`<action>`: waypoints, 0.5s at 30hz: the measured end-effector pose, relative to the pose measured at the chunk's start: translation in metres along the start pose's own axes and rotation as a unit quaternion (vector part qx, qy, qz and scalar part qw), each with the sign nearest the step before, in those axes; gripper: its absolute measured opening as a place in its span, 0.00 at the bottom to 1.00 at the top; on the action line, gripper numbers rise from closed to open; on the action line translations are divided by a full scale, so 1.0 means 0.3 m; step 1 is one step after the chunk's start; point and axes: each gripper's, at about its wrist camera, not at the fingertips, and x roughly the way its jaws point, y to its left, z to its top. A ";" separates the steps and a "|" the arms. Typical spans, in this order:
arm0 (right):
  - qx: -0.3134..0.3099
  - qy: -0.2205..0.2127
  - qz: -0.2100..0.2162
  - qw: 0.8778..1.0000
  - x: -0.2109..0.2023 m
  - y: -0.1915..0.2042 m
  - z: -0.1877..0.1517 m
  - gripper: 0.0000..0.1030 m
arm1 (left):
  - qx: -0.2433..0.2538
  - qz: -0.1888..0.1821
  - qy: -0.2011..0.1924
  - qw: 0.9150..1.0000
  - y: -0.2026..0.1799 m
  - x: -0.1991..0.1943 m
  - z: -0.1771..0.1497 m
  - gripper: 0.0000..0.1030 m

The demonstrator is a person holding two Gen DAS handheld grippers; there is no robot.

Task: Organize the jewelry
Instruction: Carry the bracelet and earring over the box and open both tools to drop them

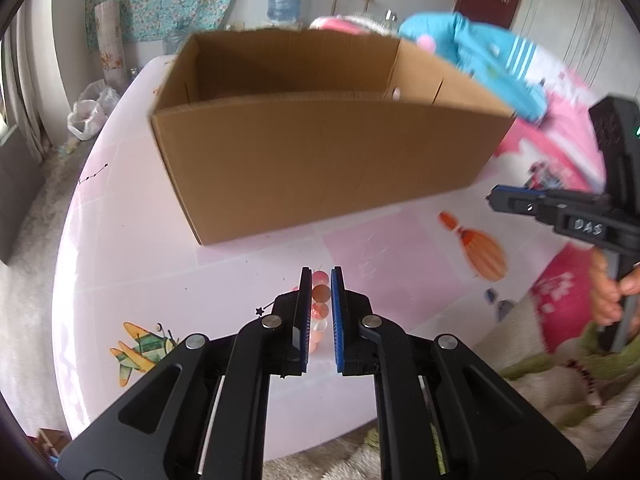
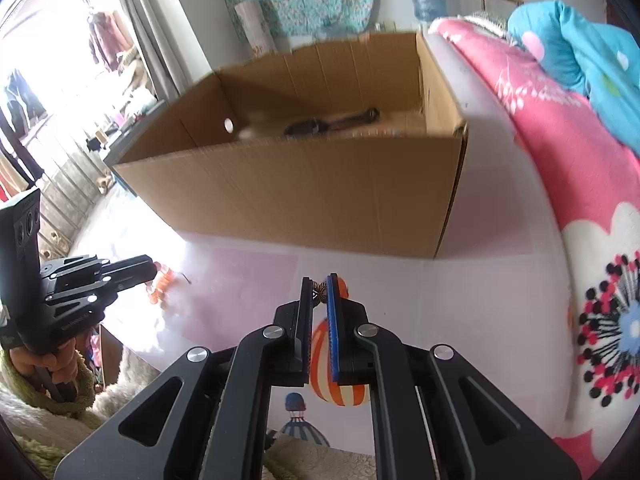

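A string of round pink and orange beads (image 1: 320, 304) is held between the narrow-set fingers of the left gripper (image 1: 321, 276), just above the pink table (image 1: 400, 248). A small brown, ribbed piece of jewelry (image 2: 319, 293) is pinched at the tips of the right gripper (image 2: 319, 280), whose fingers are almost closed on it. A big open cardboard box (image 1: 320, 160) is set on the table behind both grippers. A dark long thing (image 2: 332, 122) is seen lying inside the box, but it is too blurry to be named. A pink flowered blanket (image 2: 560, 128) is spread beside the table
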 end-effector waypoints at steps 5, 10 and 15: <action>0.003 -0.036 0.015 0.999 -0.074 0.019 0.044 0.07 | -0.007 -0.031 -0.031 0.999 0.028 -0.113 0.029 0.08; -0.003 -0.071 0.044 0.996 -0.134 0.029 0.139 0.07 | -0.002 -0.055 -0.069 0.996 0.020 -0.223 0.091 0.08; -0.033 -0.108 0.073 0.991 -0.186 0.059 0.272 0.07 | 0.023 -0.085 -0.116 0.989 -0.006 -0.318 0.218 0.08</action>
